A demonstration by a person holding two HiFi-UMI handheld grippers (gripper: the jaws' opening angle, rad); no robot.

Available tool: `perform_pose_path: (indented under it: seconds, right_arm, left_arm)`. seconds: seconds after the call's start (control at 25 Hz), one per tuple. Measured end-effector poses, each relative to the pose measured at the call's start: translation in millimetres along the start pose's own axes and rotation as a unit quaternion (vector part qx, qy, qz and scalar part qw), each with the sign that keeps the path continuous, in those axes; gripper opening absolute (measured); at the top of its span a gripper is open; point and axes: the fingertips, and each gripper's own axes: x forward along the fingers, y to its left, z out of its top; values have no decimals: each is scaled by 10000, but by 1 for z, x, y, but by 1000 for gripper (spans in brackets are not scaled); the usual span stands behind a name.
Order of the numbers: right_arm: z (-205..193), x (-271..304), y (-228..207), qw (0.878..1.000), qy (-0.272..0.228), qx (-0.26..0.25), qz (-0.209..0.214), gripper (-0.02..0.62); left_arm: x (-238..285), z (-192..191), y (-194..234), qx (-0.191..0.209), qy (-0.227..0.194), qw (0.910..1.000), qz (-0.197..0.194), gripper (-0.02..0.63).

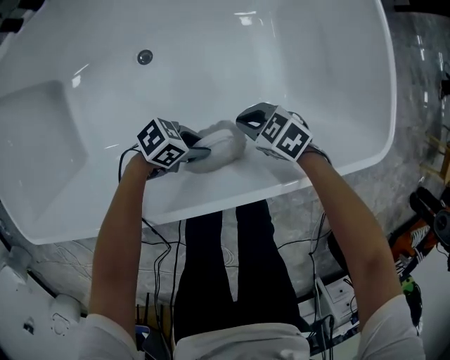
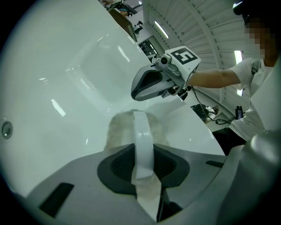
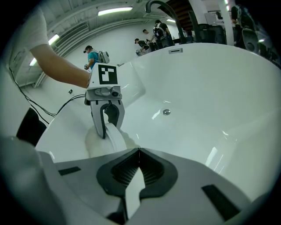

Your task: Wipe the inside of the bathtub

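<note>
The white bathtub (image 1: 232, 200) fills the head view, with its drain (image 1: 145, 57) far up on the left. A fluffy white cloth (image 1: 221, 144) lies on the tub's near inner wall. My left gripper (image 1: 200, 150) is shut on the cloth (image 2: 125, 125), and fuzzy fabric shows between its jaws (image 2: 142, 132). My right gripper (image 1: 242, 121) hovers just right of the cloth with its jaws shut and nothing in them (image 3: 134, 184). The right gripper view faces the left gripper (image 3: 107, 127) and the cloth (image 3: 96, 143) beneath it. The left gripper view faces the right gripper (image 2: 147, 85).
The person's legs in black trousers (image 1: 225, 267) stand against the tub's near rim. Cables (image 1: 158, 242) trail over the marbled floor, and orange-and-black gear (image 1: 411, 242) sits at the right. A dark faucet (image 3: 160, 6) rises at the tub's far end, with people (image 3: 94, 55) beyond.
</note>
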Motion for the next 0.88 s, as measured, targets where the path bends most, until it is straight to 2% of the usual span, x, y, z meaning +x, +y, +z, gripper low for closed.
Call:
perform_pose_path:
  seconds: [0.36,0.48,0.6,0.76,0.88]
  right_arm:
    - [25,-25,38,9999,-80,-29,107,18]
    - [34,-40,52,9997,-146,-199,15,19]
    - [43,-60,59,9992,-364,-102,-108,18]
    - [47,-70,57,9974,-672,114,-221,18]
    - [45,-73,64,9969,-762,114,-151,19]
  left_arm:
    - [-29,8,-57,258,-148,9996,16,100]
    - [-41,8,-82,414,-113,9991,-30,100]
    - [-52,8,-104,523,-137,9985,-63,100]
    - [-57,8,-109,619,-221,9978,95,100]
    - [-60,8,-113,566,-317,9977,192,100]
